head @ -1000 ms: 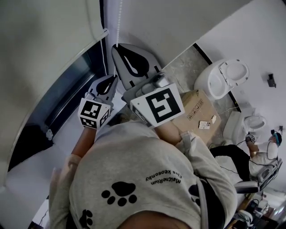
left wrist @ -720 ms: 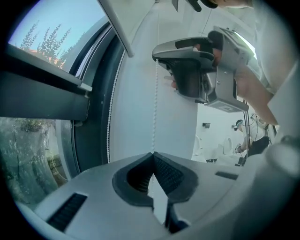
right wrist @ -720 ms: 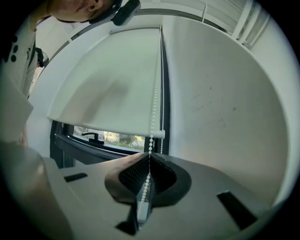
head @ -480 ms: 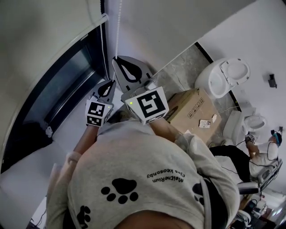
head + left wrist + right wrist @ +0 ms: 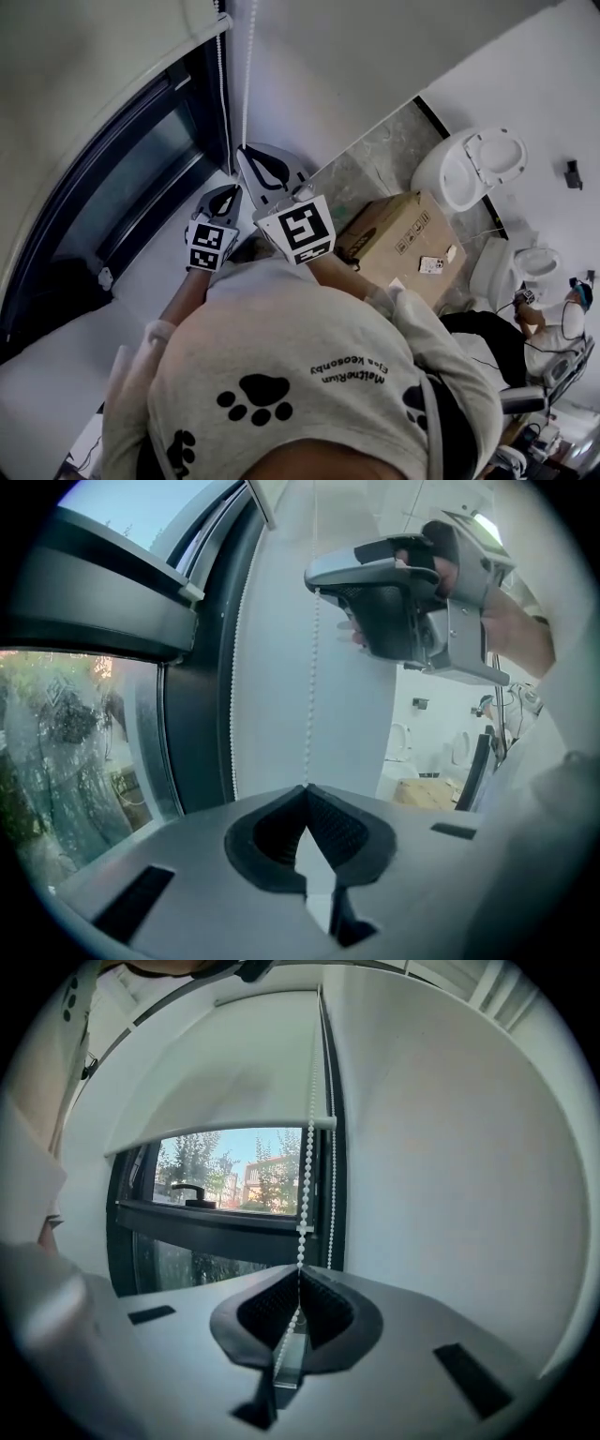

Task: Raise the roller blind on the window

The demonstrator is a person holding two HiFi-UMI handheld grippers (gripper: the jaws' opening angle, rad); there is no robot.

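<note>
Left tongs (image 5: 306, 787) and right tongs (image 5: 299, 1274) are each clamped on one strand of the bead chain (image 5: 307, 1176), at 3 o'clock of the window (image 5: 225, 1177). The roller blind (image 5: 216, 1063) covers its 12 o'clock part. That strand should be drawn straight down without slackening either grip.

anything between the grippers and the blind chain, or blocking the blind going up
Nothing visible. The left gripper and right gripper are both shut on the bead chain, and nothing sits against the roller blind.
</note>
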